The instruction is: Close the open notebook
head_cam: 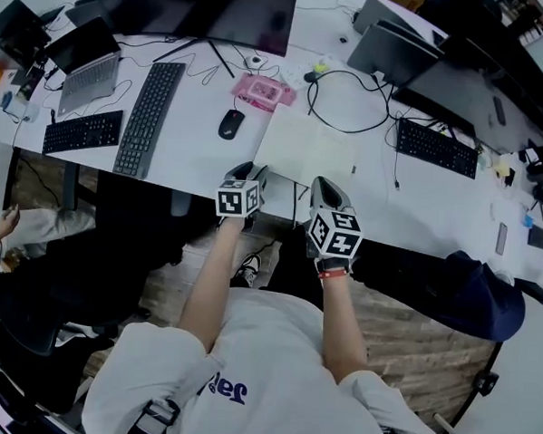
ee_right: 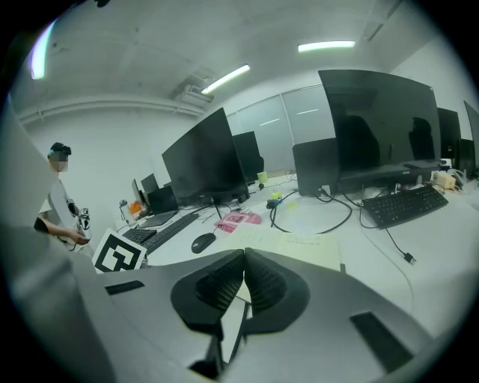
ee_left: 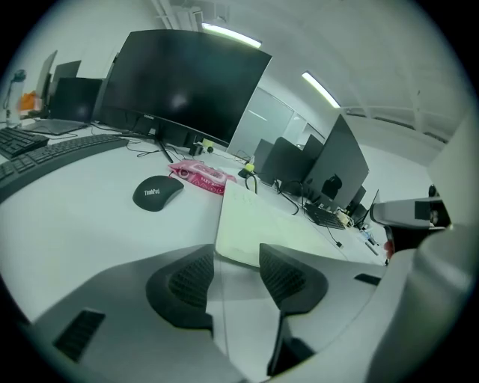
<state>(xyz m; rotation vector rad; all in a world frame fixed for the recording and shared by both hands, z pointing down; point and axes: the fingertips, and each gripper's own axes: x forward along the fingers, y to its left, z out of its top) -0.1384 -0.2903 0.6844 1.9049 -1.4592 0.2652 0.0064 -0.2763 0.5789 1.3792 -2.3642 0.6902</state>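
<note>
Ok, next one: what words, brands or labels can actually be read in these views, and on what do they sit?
"ThinkPad": on the black computer mouse, in the left gripper view.
Print on the pink plastic packet: too blurred to read.
Faint writing on the open white paper notebook: too small to read.
Dark blue print on the person's white shirt: upside down, not legible.

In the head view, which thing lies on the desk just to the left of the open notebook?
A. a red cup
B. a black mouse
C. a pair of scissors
B: the black mouse lies just left of the notebook.
</note>
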